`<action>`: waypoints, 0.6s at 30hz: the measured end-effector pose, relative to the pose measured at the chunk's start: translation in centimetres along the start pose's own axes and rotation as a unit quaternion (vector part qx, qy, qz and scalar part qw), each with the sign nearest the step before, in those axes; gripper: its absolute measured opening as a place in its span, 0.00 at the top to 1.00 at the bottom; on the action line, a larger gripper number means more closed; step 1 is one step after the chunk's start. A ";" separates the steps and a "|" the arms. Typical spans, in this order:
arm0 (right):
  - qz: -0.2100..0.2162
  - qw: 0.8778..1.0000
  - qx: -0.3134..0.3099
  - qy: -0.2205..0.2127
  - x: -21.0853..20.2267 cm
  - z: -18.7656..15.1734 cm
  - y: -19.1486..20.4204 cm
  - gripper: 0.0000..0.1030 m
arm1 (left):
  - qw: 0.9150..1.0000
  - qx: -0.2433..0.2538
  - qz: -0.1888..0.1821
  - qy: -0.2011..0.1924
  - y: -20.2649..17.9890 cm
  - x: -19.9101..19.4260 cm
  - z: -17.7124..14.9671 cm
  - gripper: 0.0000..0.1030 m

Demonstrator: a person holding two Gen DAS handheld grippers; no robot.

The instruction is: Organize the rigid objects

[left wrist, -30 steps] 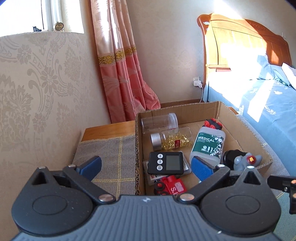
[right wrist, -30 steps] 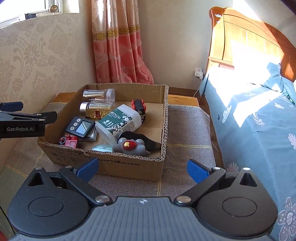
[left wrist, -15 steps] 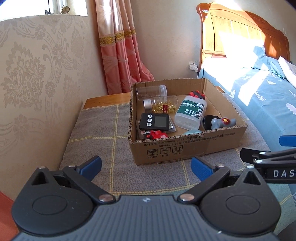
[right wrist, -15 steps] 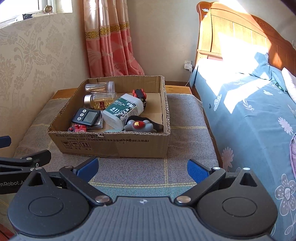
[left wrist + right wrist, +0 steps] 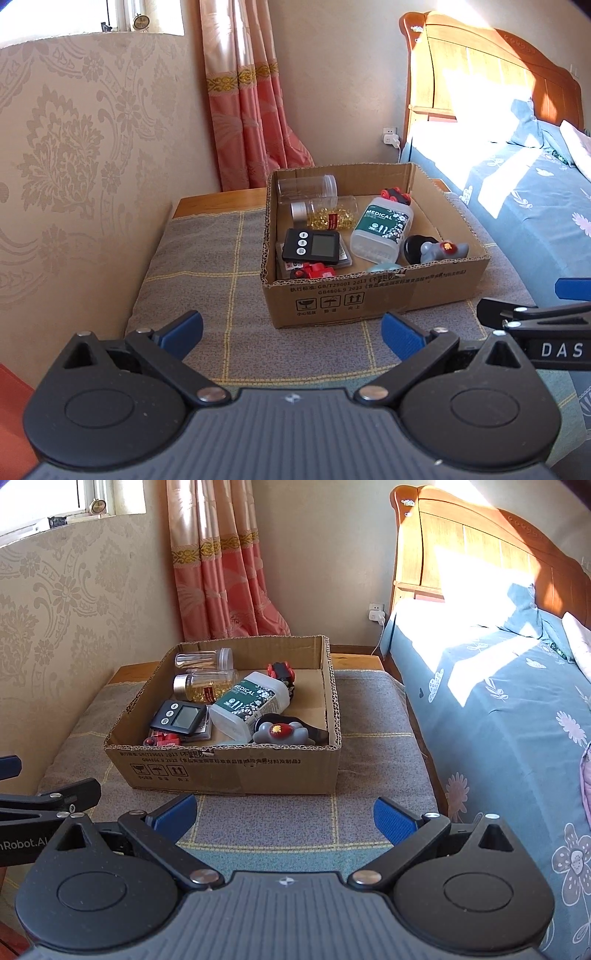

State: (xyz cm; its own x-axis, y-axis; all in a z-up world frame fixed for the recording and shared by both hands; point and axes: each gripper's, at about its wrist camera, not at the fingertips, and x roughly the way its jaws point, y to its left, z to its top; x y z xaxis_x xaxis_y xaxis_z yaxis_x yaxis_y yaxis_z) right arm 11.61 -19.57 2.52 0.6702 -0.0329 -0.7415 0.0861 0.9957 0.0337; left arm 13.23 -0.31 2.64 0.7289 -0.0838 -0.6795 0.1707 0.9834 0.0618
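A cardboard box point(image 5: 369, 299) point(image 5: 229, 771) sits on a grey checked cloth. Inside it lie a white MEDICAL bottle point(image 5: 382, 230) point(image 5: 249, 709), a black timer point(image 5: 312, 245) point(image 5: 179, 718), a jar of yellow capsules point(image 5: 325, 214) point(image 5: 203, 688), an empty clear jar point(image 5: 306, 185) point(image 5: 203, 659), a grey toy point(image 5: 443, 251) point(image 5: 282, 733) and red toy cars point(image 5: 396, 195) point(image 5: 314, 272). My left gripper point(image 5: 291, 330) hangs open, empty, in front of the box. My right gripper point(image 5: 284, 814) is open too, also short of the box.
The cloth point(image 5: 207, 273) covers a low wooden stand point(image 5: 218, 199) against a patterned wall. A bed with a blue floral sheet point(image 5: 509, 709) and a wooden headboard point(image 5: 461, 542) runs along the right. A pink curtain point(image 5: 243, 110) hangs behind. Bare cloth lies left of the box.
Both grippers have drawn back from the box over the last second; the left one was over the box and is now in front of it. Nothing inside the box moved.
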 end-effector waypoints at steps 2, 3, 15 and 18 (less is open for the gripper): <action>0.002 1.000 0.002 0.000 0.0 0.0 -0.1 0.00 | 1.000 0.000 0.002 0.000 -0.1 0.0 0.0 0.01; 0.003 1.000 0.002 0.000 0.0 0.0 -0.1 0.00 | 1.000 -0.001 0.003 0.001 -0.1 0.0 0.0 0.01; 0.004 1.000 0.005 -0.004 -0.2 0.0 -0.2 0.00 | 1.000 -0.009 0.011 0.001 -0.2 -0.3 0.1 0.01; 0.004 1.000 0.004 -0.004 -0.2 0.0 -0.2 0.00 | 1.000 -0.010 0.011 0.001 -0.2 -0.3 0.1 0.01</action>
State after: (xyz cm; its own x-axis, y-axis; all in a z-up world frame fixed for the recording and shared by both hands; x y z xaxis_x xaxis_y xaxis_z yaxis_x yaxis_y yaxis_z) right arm 11.47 -19.74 2.66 0.6768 -0.0259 -0.7357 0.0873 0.9951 0.0453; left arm 13.02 -0.48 2.88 0.7307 -0.0627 -0.6798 0.1425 0.9878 0.0621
